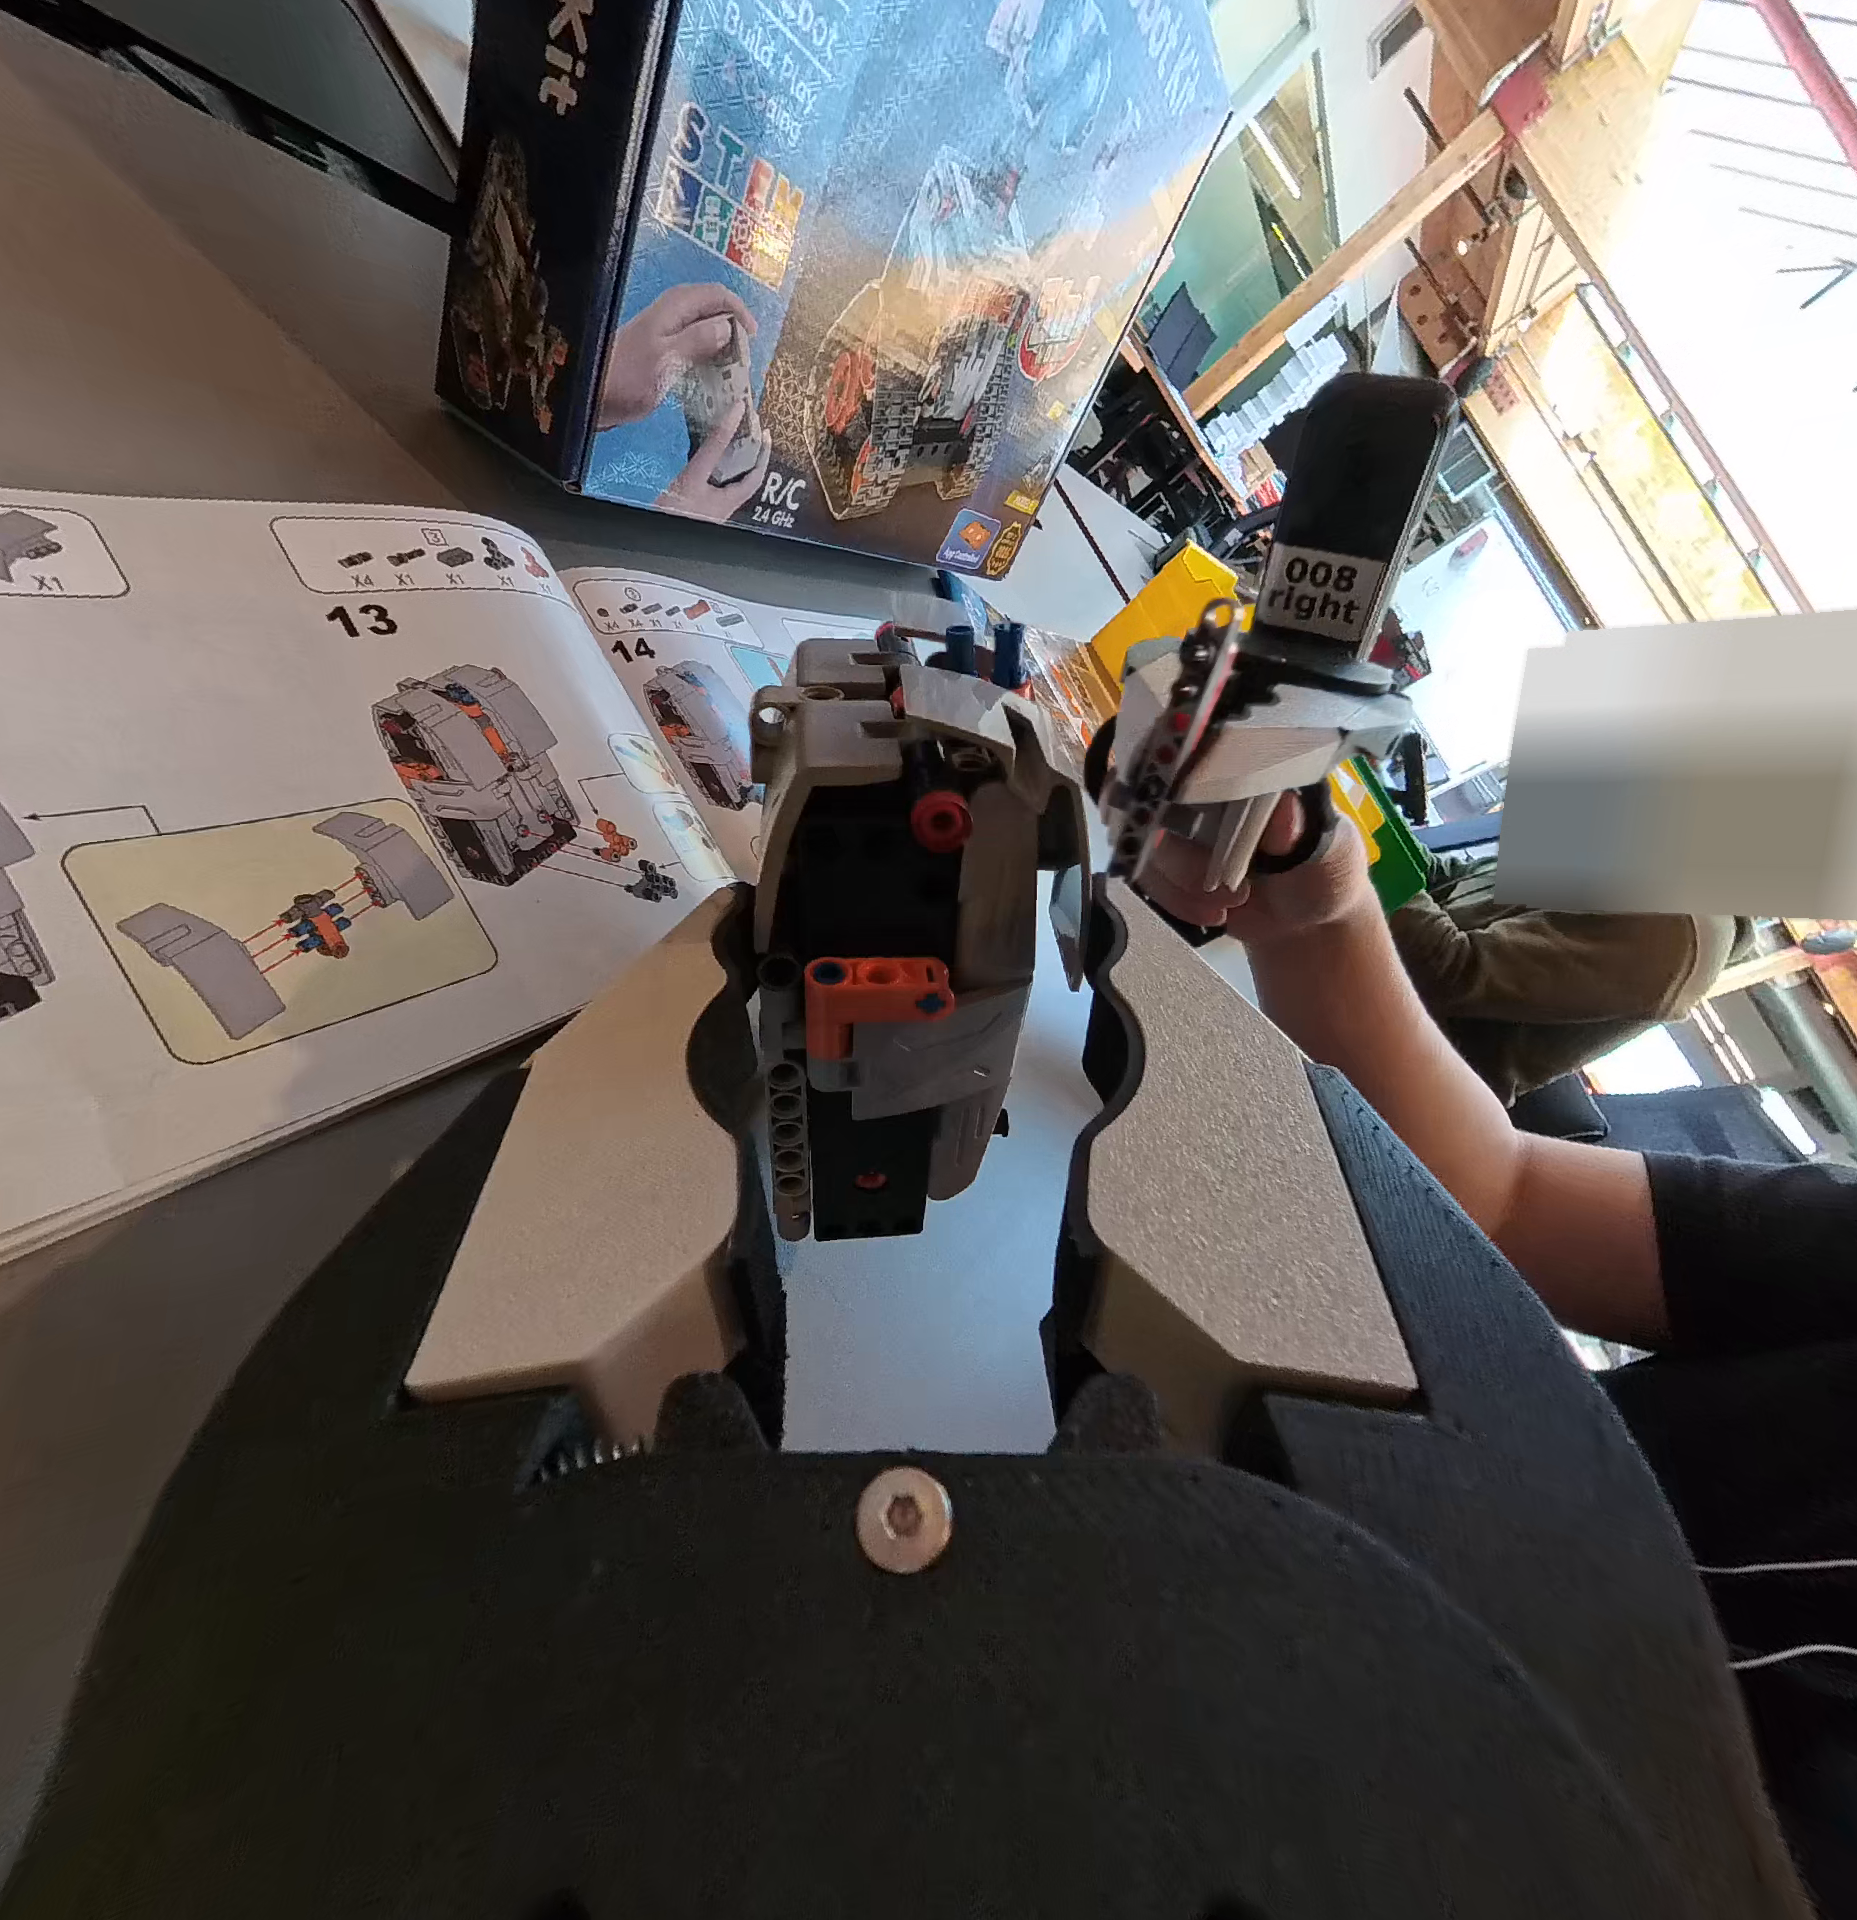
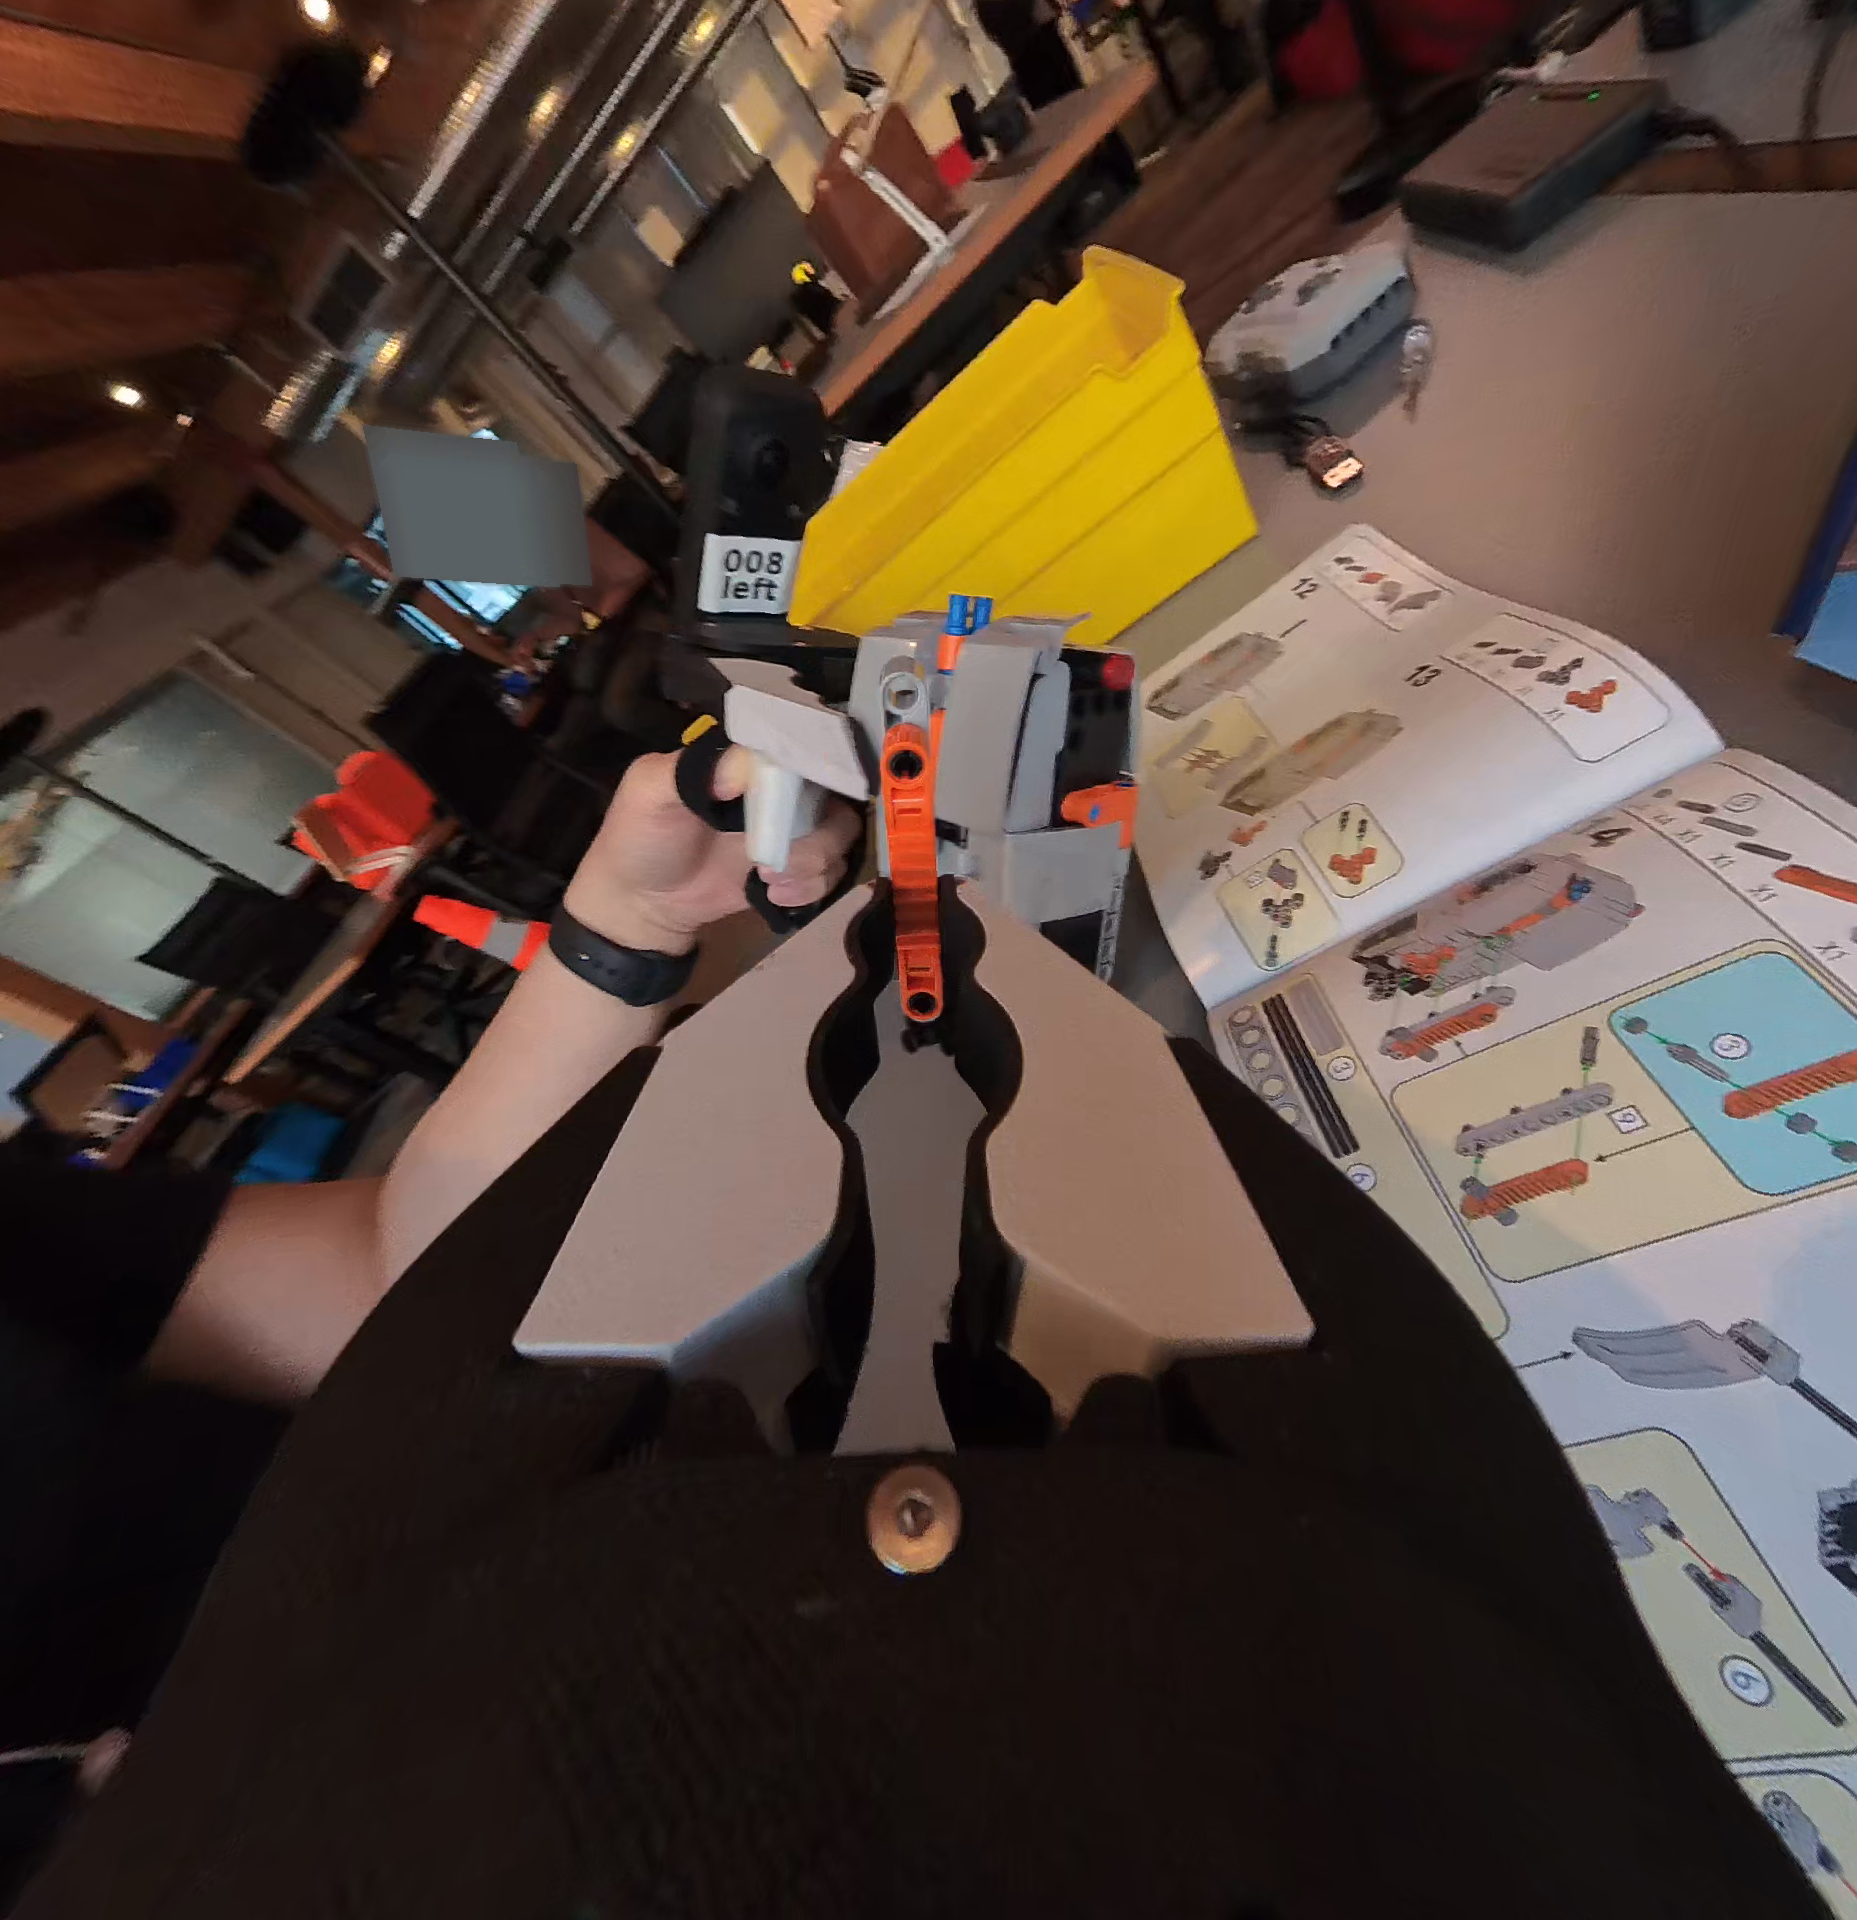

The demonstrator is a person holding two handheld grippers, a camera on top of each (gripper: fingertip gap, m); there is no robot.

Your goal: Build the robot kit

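Note:
My left gripper (image 1: 919, 935) is shut on a grey, black and orange brick model (image 1: 893, 935) and holds it upright above the table. My right gripper (image 2: 919, 909) is shut on a long orange toothed beam (image 2: 916, 894). The beam's top end is right beside the model (image 2: 1017, 769), next to a grey lift arm (image 2: 900, 694); I cannot tell if they touch. In the left wrist view the right gripper (image 1: 1163, 800) is just right of the model with the beam (image 1: 1173, 738) seen edge-on. In the right wrist view the left gripper's finger (image 2: 789, 743) presses the model's left side.
An open instruction booklet (image 1: 280, 831) lies on the grey table, also in the right wrist view (image 2: 1526, 935). A kit box (image 1: 799, 260) stands behind it. A yellow bin (image 2: 1028, 478) and a green bin (image 1: 1386, 842) are beyond the model. A grey device (image 2: 1319, 322) with a cable lies farther back.

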